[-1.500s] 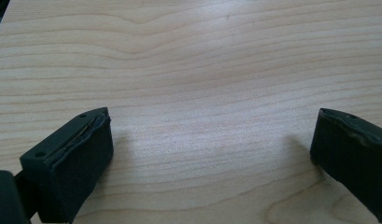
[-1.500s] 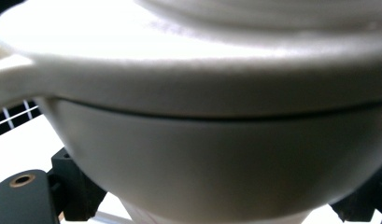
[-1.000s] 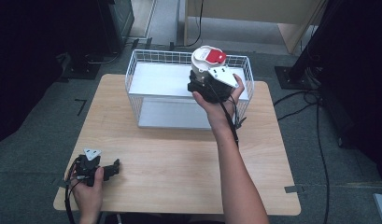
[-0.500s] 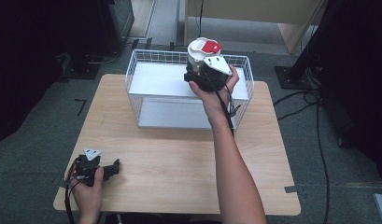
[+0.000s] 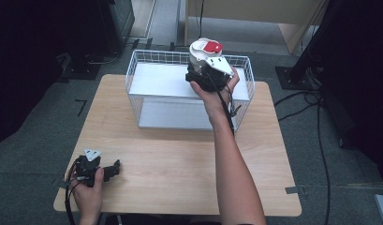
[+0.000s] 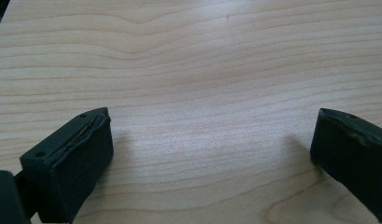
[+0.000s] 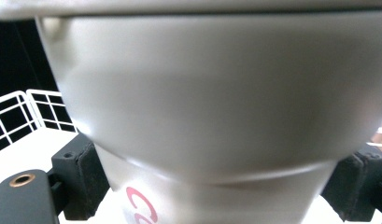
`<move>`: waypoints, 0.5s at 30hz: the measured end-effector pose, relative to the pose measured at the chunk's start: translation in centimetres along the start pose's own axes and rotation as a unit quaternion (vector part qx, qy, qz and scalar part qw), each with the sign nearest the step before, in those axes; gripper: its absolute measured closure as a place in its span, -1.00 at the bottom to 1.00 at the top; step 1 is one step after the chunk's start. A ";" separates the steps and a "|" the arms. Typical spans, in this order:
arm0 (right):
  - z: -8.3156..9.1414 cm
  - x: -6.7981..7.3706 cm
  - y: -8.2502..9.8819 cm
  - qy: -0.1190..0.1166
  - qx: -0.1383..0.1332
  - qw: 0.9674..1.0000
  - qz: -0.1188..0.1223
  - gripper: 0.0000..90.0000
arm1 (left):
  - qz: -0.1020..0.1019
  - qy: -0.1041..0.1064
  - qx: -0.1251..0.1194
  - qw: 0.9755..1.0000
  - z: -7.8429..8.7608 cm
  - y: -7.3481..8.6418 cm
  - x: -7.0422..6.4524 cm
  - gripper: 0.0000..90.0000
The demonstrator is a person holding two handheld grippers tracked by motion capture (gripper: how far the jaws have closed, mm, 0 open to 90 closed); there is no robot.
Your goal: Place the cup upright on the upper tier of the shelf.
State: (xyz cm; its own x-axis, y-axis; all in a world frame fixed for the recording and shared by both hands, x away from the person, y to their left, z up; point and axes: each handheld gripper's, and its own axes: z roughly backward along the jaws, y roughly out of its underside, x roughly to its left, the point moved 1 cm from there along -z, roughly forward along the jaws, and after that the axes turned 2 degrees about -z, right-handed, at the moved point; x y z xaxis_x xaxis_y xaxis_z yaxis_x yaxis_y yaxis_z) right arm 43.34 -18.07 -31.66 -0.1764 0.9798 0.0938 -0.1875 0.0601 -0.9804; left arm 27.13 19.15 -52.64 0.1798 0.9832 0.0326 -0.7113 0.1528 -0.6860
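Right gripper [image 5: 204,65] clamped on a white cup [image 5: 201,50] with a red-patched lid, probably an instant-noodle cup, held above the far side of the white wire basket [image 5: 133,77]. Left gripper [image 5: 115,168] resting on the wooden table [image 5: 180,154] near its front-left corner, jaws spread wide, nothing between.

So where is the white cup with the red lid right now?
In the high view the white cup is clamped in the right gripper, held up over the far side of the wire basket.
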 end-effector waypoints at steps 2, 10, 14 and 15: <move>0.0 -0.1 0.0 -0.001 0.001 1.000 -0.001 -0.77 | 0.000 0.000 0.000 1.000 0.0 0.0 0.0 -1.00; 0.2 -0.8 0.3 -0.012 0.020 1.000 0.000 -1.00 | 0.000 0.000 0.000 1.000 0.0 0.0 0.0 -1.00; 0.7 -0.9 0.8 -0.021 0.021 1.000 0.004 -1.00 | 0.000 0.001 0.000 1.000 0.0 0.0 0.0 -1.00; 0.8 -1.0 0.9 -0.024 0.020 0.999 0.007 -1.00 | 0.000 0.001 0.001 1.000 0.0 0.0 0.0 -1.00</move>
State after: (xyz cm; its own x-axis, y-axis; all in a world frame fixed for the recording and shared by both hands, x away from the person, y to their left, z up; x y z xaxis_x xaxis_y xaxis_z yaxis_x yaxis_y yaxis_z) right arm 42.52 -19.15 -32.52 -0.2245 0.9704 0.0889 -0.2230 0.0376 -0.9741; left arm 27.13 19.16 -52.64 0.1812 0.9829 0.0322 -0.7120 0.1537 -0.6852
